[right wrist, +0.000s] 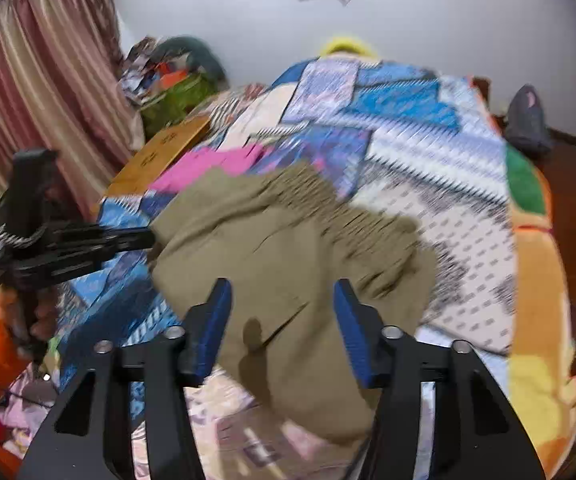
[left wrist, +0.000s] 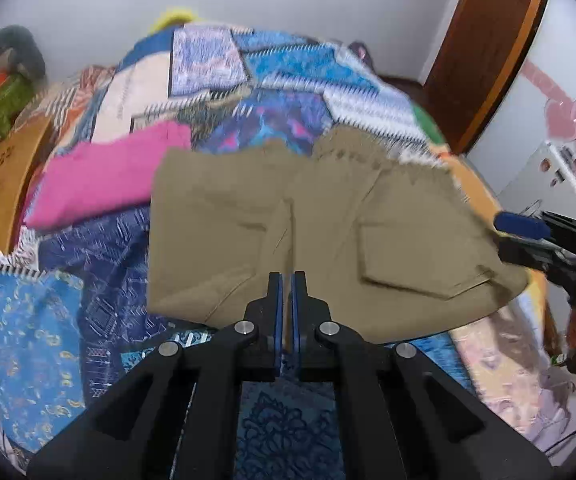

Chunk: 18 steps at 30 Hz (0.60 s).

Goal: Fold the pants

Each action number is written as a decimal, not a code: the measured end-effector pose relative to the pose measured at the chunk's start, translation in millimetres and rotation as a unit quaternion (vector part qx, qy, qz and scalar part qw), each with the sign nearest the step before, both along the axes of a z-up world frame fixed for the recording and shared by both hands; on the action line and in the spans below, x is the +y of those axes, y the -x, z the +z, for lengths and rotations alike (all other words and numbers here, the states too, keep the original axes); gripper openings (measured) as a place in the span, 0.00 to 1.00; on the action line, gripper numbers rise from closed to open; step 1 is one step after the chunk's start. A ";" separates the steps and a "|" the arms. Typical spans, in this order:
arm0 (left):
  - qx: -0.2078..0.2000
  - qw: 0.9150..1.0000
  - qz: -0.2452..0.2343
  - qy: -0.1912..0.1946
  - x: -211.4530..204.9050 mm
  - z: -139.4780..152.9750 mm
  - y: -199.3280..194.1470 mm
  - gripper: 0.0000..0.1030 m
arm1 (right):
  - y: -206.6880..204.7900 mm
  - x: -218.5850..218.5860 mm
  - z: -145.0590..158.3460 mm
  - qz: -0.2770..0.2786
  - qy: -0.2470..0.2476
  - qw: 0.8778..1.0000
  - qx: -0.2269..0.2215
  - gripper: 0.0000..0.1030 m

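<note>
Khaki pants (left wrist: 320, 232) lie on the patchwork bed, back pocket up; they also show in the right wrist view (right wrist: 288, 248). My left gripper (left wrist: 287, 280) is shut on the near edge of the pants, the blue pads pressed together with cloth between them. It shows in the right wrist view (right wrist: 150, 240) at the pants' left edge. My right gripper (right wrist: 283, 292) is open, its blue fingers (right wrist: 218, 320) spread above the pants' near part, holding nothing. It shows in the left wrist view (left wrist: 500, 228) at the pants' right edge.
A pink garment (left wrist: 104, 176) lies on the bed left of the pants. A patchwork quilt (left wrist: 280, 80) covers the bed. A wooden headboard (left wrist: 0, 184) stands at the left, a curtain (right wrist: 36, 92) beyond it, and a wooden door (left wrist: 488, 48) at the right.
</note>
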<state>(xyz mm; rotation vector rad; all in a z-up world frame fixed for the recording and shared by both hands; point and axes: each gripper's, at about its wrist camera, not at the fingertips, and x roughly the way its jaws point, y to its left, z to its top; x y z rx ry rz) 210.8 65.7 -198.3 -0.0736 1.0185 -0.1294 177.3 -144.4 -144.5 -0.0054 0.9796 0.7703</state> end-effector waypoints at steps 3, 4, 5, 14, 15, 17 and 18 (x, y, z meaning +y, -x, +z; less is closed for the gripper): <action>0.022 1.000 0.014 -0.010 10.7 -20.9 -2.7 0.02 | -0.1 4.7 -23.8 0.002 0.012 1.000 0.027 0.41; 0.027 0.999 0.020 -0.016 15.4 -25.8 -2.3 0.02 | -0.5 2.0 -28.5 0.000 0.009 1.000 0.030 0.39; 0.029 0.999 0.025 -0.025 21.6 -30.1 -0.4 0.02 | -1.2 -1.4 -30.0 -0.004 0.007 1.000 0.028 0.37; 0.036 0.997 0.053 -0.040 43.0 -34.7 12.3 0.06 | -19.6 -9.2 -38.1 -0.007 0.052 0.999 0.005 0.32; 0.039 0.997 0.058 -0.044 44.7 -35.6 13.1 0.06 | -21.5 -10.9 -38.8 -0.007 0.055 0.998 0.004 0.32; 0.047 0.996 0.070 -0.036 51.8 -36.5 12.5 0.06 | -30.3 -13.4 -41.7 -0.013 0.065 0.998 0.005 0.32; 0.048 0.996 0.074 -0.028 54.5 -34.3 13.2 0.06 | -35.2 -15.9 -41.6 -0.018 0.066 0.998 0.012 0.32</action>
